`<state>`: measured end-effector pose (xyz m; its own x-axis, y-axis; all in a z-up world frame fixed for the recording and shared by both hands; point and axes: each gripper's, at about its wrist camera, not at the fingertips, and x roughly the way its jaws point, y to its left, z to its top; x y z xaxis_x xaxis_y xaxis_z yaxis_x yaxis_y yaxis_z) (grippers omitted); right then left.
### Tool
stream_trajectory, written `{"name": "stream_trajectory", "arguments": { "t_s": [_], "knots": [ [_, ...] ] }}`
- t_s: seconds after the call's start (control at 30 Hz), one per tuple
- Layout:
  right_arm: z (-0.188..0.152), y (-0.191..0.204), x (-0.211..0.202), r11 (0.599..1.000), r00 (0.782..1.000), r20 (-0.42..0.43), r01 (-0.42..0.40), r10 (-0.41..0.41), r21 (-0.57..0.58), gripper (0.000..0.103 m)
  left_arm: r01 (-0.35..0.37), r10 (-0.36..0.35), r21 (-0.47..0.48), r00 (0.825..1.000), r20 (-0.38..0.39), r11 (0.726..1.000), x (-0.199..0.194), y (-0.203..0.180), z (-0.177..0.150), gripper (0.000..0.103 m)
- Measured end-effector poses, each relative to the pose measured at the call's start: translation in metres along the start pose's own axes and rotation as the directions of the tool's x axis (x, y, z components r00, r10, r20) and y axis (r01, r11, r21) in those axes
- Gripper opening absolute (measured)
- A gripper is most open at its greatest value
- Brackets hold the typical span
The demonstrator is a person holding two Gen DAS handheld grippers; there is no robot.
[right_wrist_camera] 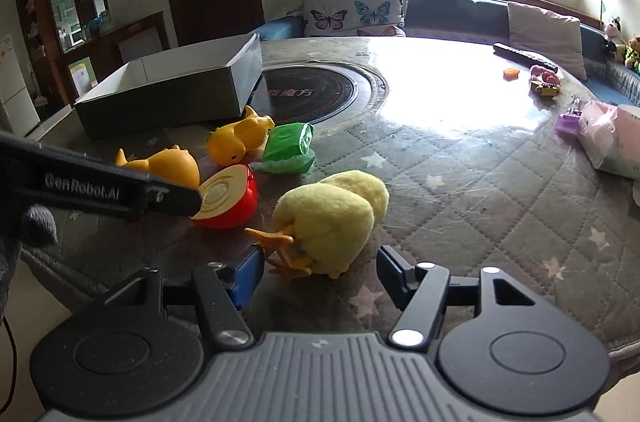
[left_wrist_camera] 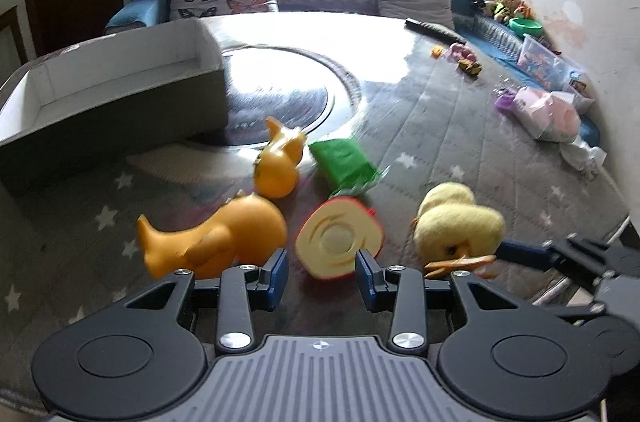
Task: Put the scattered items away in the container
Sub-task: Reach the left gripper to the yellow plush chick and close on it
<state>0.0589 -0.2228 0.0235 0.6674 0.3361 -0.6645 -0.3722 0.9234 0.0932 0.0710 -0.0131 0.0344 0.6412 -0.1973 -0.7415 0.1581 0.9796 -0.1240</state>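
- We hold our left gripper [left_wrist_camera: 322,272] low over the worktop [left_wrist_camera: 460,126], its fingers wide, with the half apple [left_wrist_camera: 338,238] sitting in the gap but not pinched.
- Our right gripper [right_wrist_camera: 318,272] has its fingers wide too, one on each side of the yellow plush duck [right_wrist_camera: 328,218], which lies near the worktop's front edge.
- Two orange rubber toys [left_wrist_camera: 224,238] and a green packet [left_wrist_camera: 344,162] lie close together just behind the apple.
- The grey box [left_wrist_camera: 116,102] sits at the back left, well apart from the toys. We see only bare white walls inside it.
- The middle and right of the worktop have lots of open room.
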Motion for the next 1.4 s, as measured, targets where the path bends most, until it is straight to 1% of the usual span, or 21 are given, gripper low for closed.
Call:
{"name": "stream_trajectory", "arguments": {
  "t_s": [0.1,0.17,0.23,0.27,0.37,0.57,0.7,0.9,1.0,1.1,1.4],
  "knots": [
    [0.000,-0.001,0.002,1.000,1.000,-0.001,-0.013,0.013,0.004,0.064,0.040,-0.041,0.007,0.999,0.012,0.999,-0.001,-0.005,0.009,0.040],
    [0.001,-0.001,0.003,1.000,1.000,-0.001,-0.021,0.021,0.006,0.064,0.081,-0.081,0.008,0.997,0.013,0.997,-0.002,-0.009,0.015,0.040],
    [0.002,-0.002,0.004,1.000,1.000,0.001,-0.029,0.029,0.010,0.066,0.121,-0.121,0.014,0.993,0.009,0.993,0.000,-0.014,0.020,0.040],
    [0.003,-0.003,0.004,0.999,0.999,0.002,-0.032,0.032,0.012,0.069,0.138,-0.139,0.021,0.990,0.006,0.990,0.001,-0.017,0.022,0.040],
    [0.004,-0.004,0.006,0.999,0.999,0.004,-0.043,0.043,0.017,0.070,0.183,-0.183,0.052,0.983,-0.005,0.982,0.005,-0.029,0.029,0.040],
    [0.007,-0.006,0.009,0.998,0.998,0.008,-0.065,0.064,0.028,0.070,0.243,-0.240,0.061,0.969,-0.053,0.968,0.021,-0.040,0.043,0.040],
    [0.009,-0.010,0.015,0.997,0.997,0.001,-0.071,0.071,0.041,0.070,0.280,-0.274,0.042,0.955,-0.112,0.959,0.039,-0.044,0.052,0.040],
    [0.009,-0.013,0.019,0.995,0.996,-0.004,-0.087,0.087,0.049,0.070,0.303,-0.296,-0.004,0.931,-0.211,0.953,0.068,-0.043,0.058,0.040],
    [0.009,-0.015,0.020,0.994,0.996,-0.001,-0.094,0.094,0.049,0.069,0.319,-0.317,-0.031,0.919,-0.234,0.947,0.077,-0.040,0.057,0.042],
    [0.009,-0.017,0.020,0.994,0.995,0.002,-0.101,0.101,0.048,0.069,0.328,-0.329,-0.045,0.913,-0.242,0.944,0.080,-0.038,0.058,0.043],
    [0.007,-0.015,0.020,0.994,0.994,0.012,-0.104,0.104,0.022,0.069,0.351,-0.352,-0.051,0.902,-0.250,0.935,0.083,-0.036,0.057,0.043]
  ]
}}
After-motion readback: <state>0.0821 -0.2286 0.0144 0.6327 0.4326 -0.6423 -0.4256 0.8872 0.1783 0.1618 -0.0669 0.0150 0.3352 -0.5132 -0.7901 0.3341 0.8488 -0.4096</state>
